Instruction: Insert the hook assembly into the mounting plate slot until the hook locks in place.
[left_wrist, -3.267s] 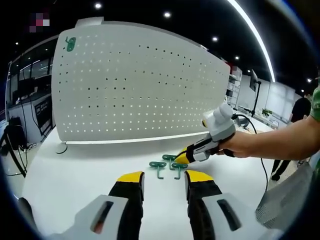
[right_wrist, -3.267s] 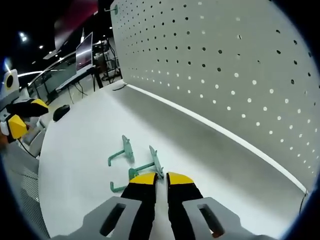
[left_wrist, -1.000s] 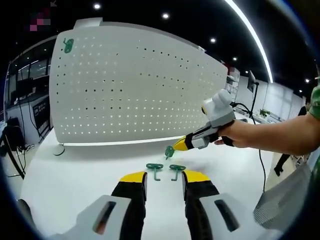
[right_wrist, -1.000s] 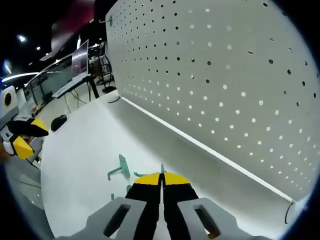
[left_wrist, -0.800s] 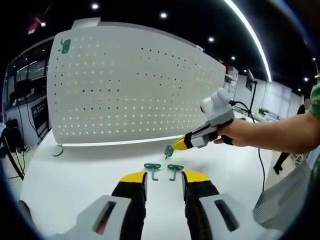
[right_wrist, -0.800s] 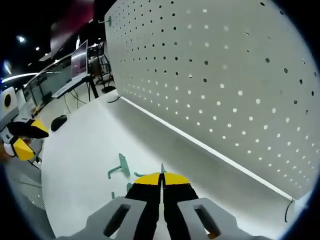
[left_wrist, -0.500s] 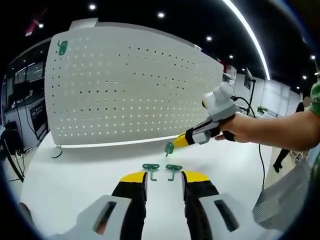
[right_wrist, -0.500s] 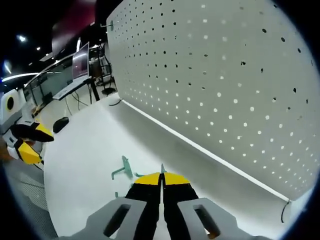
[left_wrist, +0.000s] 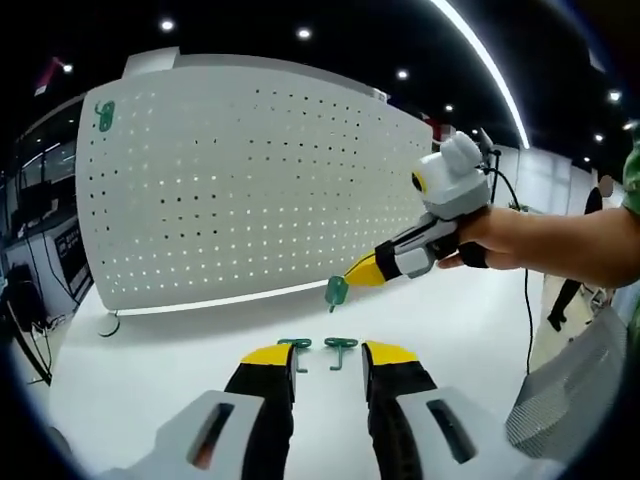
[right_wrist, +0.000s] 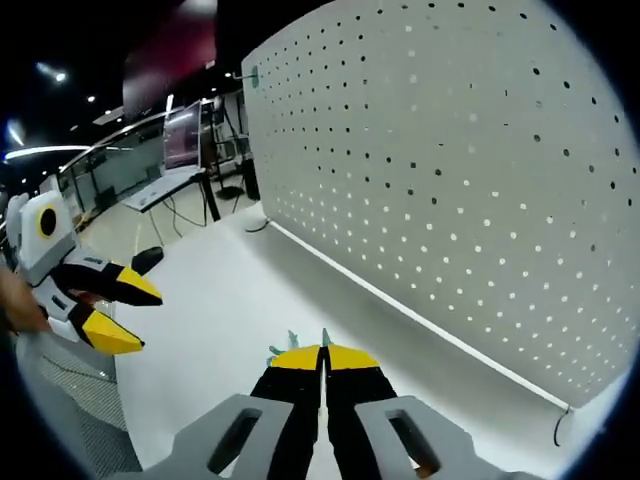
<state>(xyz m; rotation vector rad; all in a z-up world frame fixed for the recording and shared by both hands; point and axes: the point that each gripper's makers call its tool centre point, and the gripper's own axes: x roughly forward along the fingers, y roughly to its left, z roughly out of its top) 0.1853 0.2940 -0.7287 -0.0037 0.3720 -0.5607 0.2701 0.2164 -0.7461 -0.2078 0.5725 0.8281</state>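
Observation:
A tall white pegboard (left_wrist: 250, 190) stands at the back of the white table (left_wrist: 150, 370); one green hook (left_wrist: 104, 115) hangs at its top left corner. Two more green hooks (left_wrist: 295, 345) (left_wrist: 340, 346) lie on the table just beyond my left gripper (left_wrist: 328, 355), which is open and holds nothing. From the right, my right gripper (left_wrist: 362, 272) is held in the air before the board, shut on a green hook (left_wrist: 337, 291). In the right gripper view that gripper (right_wrist: 322, 356) is shut, with a thin green edge of the held hook (right_wrist: 323, 338) above its tips and the pegboard (right_wrist: 480, 180) close ahead.
A grey mesh object (left_wrist: 560, 420) sits at the table's right edge. A cable (left_wrist: 105, 325) lies at the board's left foot. Desks with monitors (right_wrist: 185, 130) stand beyond the table. My open left gripper (right_wrist: 105, 305) appears at the left of the right gripper view.
My right gripper took one hook from the three on the table and has raised it toward the pegboard. My left gripper stays open and low.

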